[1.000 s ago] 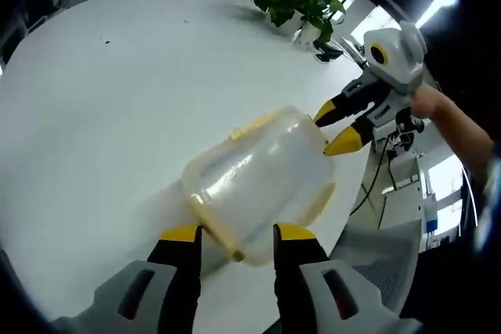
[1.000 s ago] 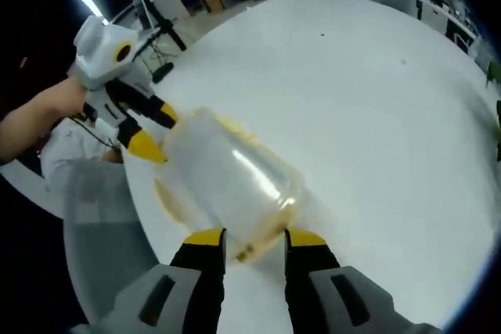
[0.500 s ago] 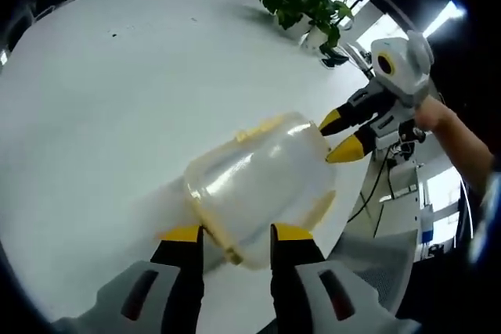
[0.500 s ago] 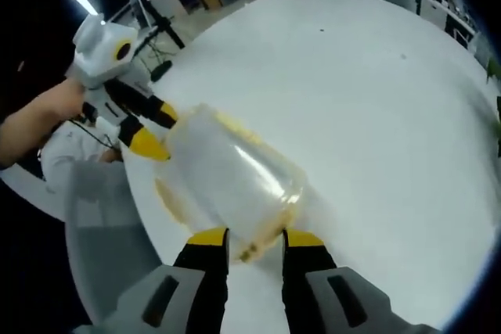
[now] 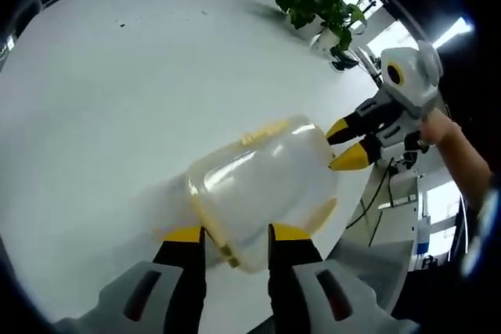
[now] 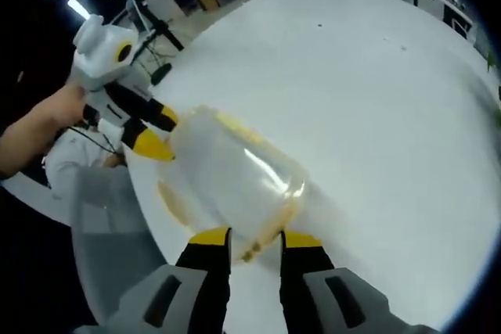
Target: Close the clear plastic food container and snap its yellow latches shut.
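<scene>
Both tools, left (image 5: 232, 234) and right (image 6: 254, 236), pinch opposite ends of the container (image 5: 262, 185) on the tabletop (image 5: 109, 99).

The container (image 5: 262, 189) is clear glossy plastic; the table (image 5: 117, 91) smooth matt white.

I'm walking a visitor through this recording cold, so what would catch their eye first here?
The clear plastic container with its yellow latches, lying near the edge of the big white round table with a gripper at each end. The left gripper has its yellow-tipped jaws around the container's near end, and the right gripper meets the far end. Next, the leafy potted plant at the table's far edge.
</scene>
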A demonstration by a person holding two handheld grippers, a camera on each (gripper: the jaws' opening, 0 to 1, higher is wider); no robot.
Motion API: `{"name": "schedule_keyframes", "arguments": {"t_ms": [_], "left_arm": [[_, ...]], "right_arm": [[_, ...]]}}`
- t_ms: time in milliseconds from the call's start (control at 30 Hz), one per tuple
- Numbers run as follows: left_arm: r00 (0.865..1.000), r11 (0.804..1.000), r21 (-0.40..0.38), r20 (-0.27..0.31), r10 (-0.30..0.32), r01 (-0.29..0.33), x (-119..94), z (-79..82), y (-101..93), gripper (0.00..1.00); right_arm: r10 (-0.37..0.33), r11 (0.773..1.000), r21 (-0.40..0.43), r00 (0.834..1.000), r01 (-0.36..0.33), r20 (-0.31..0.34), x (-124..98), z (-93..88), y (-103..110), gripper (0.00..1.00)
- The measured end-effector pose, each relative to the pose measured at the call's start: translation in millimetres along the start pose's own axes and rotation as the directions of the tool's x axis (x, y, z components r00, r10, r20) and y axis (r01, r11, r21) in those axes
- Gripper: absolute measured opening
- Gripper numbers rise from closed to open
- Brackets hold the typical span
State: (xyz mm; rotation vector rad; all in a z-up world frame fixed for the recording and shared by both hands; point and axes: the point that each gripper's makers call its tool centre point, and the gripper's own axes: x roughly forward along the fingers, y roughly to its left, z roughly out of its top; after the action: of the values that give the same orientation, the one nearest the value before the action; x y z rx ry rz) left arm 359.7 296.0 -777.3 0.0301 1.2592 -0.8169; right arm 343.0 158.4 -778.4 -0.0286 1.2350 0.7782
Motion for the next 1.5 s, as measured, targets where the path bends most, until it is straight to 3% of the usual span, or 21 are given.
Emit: {"name": "schedule_keyframes", "arguments": {"t_ms": [167,700,1000,1100,1200,1267,1367,1500], "left_arm": [[1.000,1.000,-0.013,0.023,0.002,-0.001,-1,-0.5,0.8,0.29],[1.000,1.000,-0.013,-0.008,0.028,-0.028,-1,-2.9,-0.5,0.29],[0.999,0.999,-0.028,0.047,0.017,-0.016,-5,-2.7,1.3,0.31],[0.998,0.997,0.074,0.056,0.028,-0.032,-7,-2.7,0.7,0.32],[0.998,0.994,0.103,0.054,0.036,-0.041,-9,-3.6,-2.4,0.32],[0.996,0.990,0.132,0.071,0.050,-0.059,-11,-1.7,-2.5,0.35],[0.994,0.977,0.195,0.083,0.066,-0.082,-15,2.7,-0.3,0.37],[0.994,0.953,0.287,0.081,0.078,-0.098,-19,8.0,2.7,0.36]], "right_arm": [[0.006,1.000,0.000,1.000,-0.006,0.021,0,2.5,-1,0.22],[-0.020,1.000,0.018,1.000,0.020,0.011,1,5.7,0,0.23],[-0.021,0.998,0.062,0.999,0.019,0.036,-1,7.9,1,0.26],[-0.035,0.999,-0.009,0.998,0.035,0.050,-3,8.5,0,0.26],[-0.074,0.994,-0.073,0.997,0.076,0.024,-7,8.7,1,0.24],[-0.080,0.992,-0.098,0.996,0.084,0.040,-8,13.3,3,0.25],[-0.059,0.993,-0.094,0.997,0.064,0.048,-12,13.5,7,0.26],[-0.065,0.986,-0.148,0.995,0.076,0.077,-17,21.5,8,0.26]]}}
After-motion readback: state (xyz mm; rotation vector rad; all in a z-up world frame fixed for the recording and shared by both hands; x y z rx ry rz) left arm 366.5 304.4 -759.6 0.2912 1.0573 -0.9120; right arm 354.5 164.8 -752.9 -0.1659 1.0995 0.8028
